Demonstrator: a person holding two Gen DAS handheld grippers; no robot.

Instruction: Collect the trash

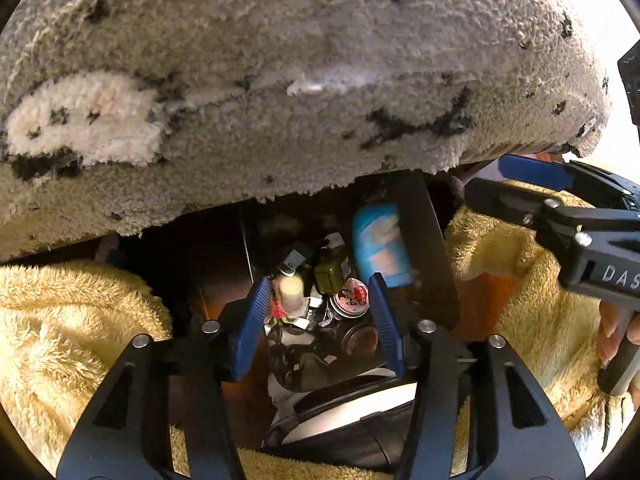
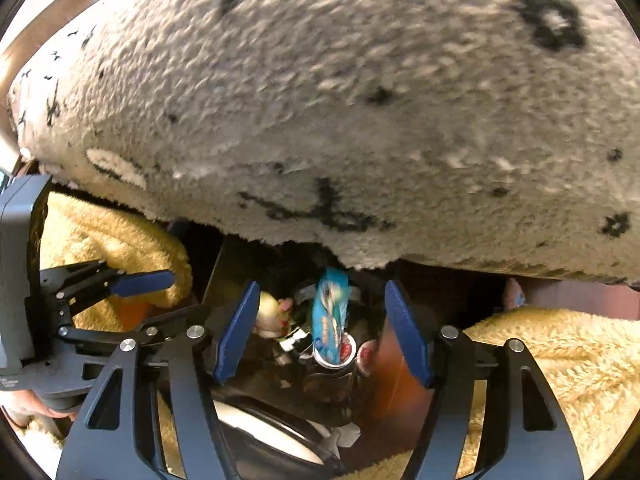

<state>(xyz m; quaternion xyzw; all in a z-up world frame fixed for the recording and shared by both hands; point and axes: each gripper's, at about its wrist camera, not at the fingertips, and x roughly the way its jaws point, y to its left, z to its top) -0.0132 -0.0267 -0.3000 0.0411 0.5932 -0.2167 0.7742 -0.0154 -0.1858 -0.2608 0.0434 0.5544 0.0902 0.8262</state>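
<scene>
Hovering with both the left gripper (image 1: 318, 320) and right gripper (image 2: 322, 330) parted and empty, the blue wrapper (image 2: 330, 312) may be missed, snagging the grey blanket (image 2: 360, 100) instead.

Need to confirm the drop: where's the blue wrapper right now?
In the right wrist view the blue wrapper sits centre, untouched between the open right gripper fingers, standing over the trash pile below the gray blanket.

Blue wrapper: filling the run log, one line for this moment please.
blue wrapper: falling into trash bin | right tongs: open | left tongs: open, empty
</scene>
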